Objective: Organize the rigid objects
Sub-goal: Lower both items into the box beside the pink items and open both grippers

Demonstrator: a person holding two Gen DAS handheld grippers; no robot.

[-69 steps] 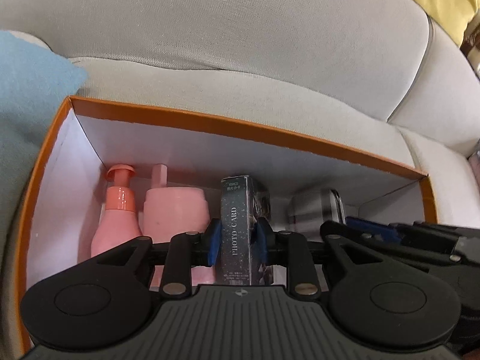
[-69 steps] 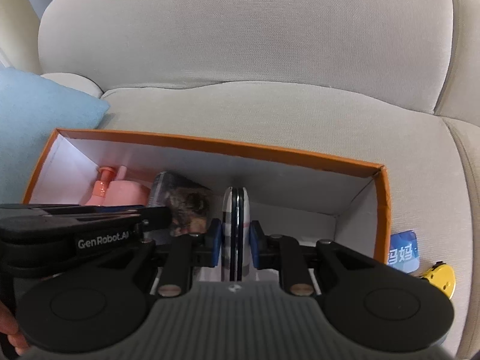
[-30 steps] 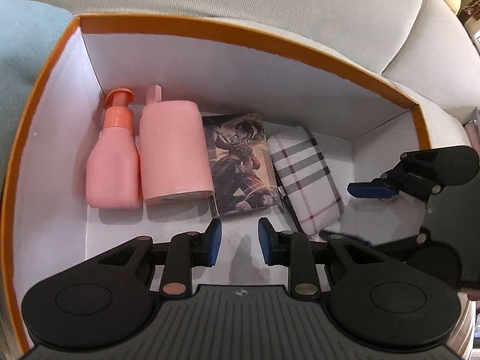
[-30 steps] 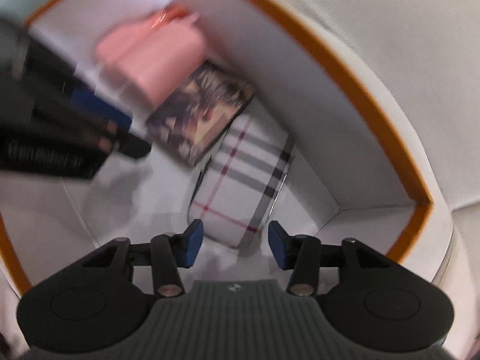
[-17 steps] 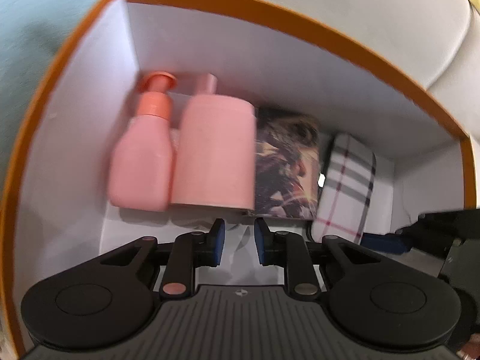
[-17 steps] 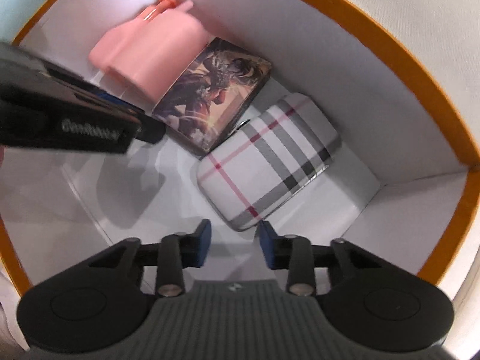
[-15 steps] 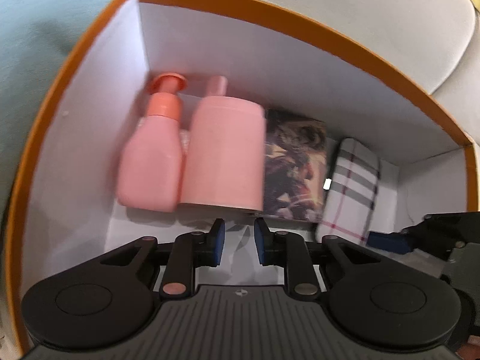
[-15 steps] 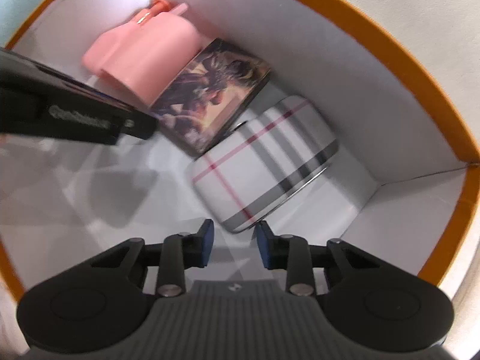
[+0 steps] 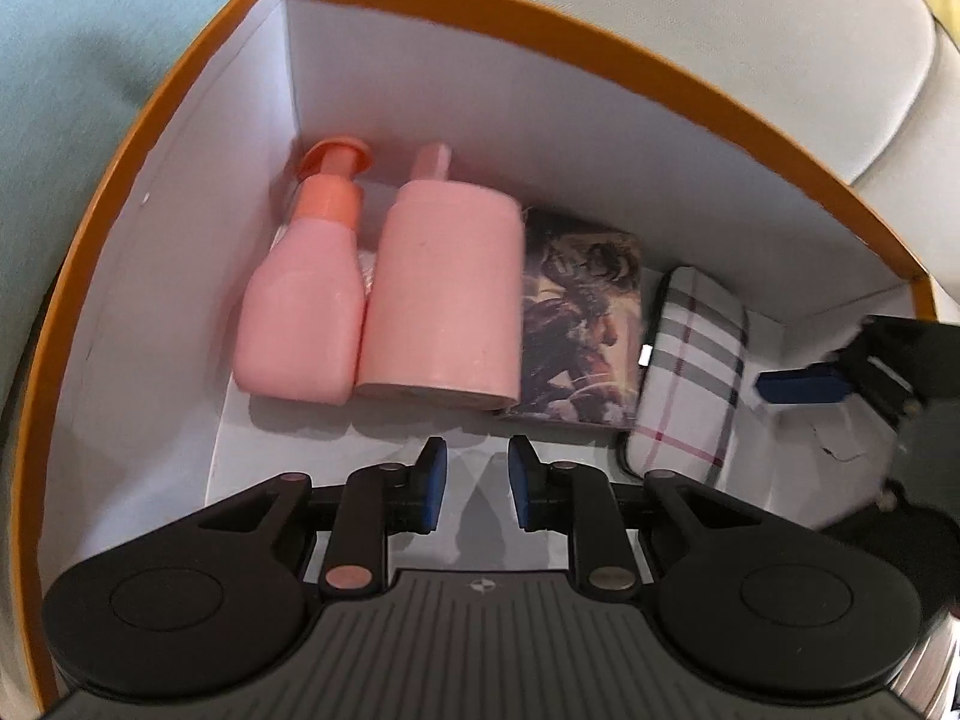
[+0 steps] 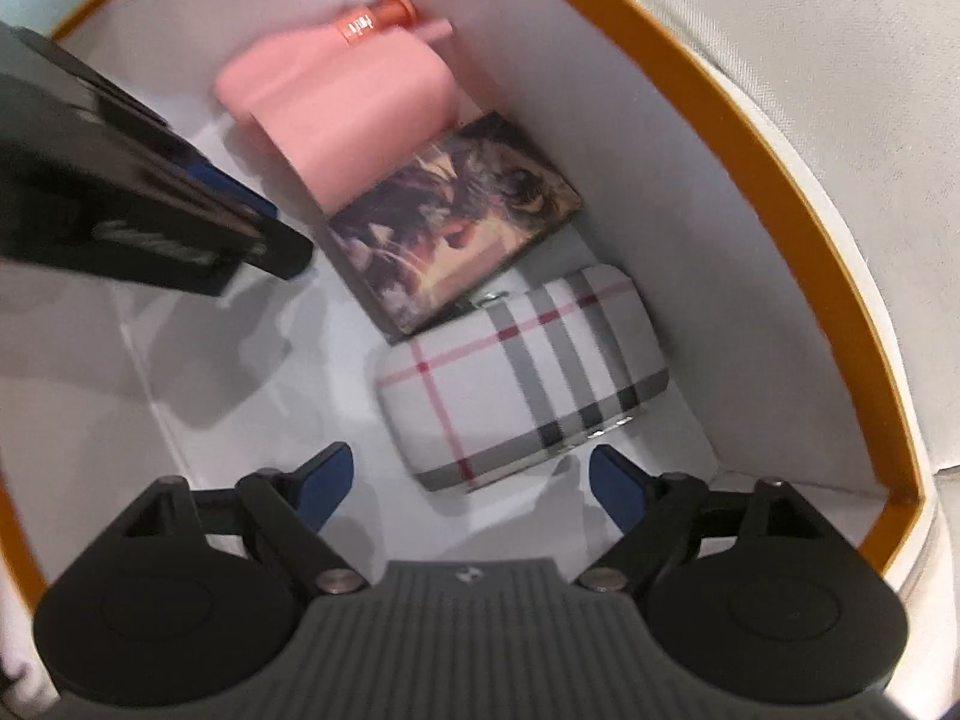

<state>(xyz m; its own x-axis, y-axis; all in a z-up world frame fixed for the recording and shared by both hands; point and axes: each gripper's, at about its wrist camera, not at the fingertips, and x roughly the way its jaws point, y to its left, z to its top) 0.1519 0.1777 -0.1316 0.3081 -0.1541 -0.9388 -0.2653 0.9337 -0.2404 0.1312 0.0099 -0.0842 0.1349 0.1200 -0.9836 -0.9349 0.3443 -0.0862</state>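
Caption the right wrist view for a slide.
Open right gripper above a plaid case, card box and pink bottles in an orange-rimmed box.

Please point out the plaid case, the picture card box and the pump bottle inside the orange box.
plaid case (image 10: 522,378), right wrist view, patterned top face.
picture card box (image 9: 579,324), left wrist view, printed top face.
pump bottle (image 9: 300,324), left wrist view, pink body.

Box: cardboard, matt white inside, orange rim. Pump bottle and wide pink bottle: smooth matt plastic. Card box: printed paper, slight sheen. Plaid case: smooth, glossy, dark edge band with small shiny metal-looking fittings. Sofa cushion: grey woven cloth, matt. Left gripper and right gripper: black plastic, partly ribbed, blue pads.
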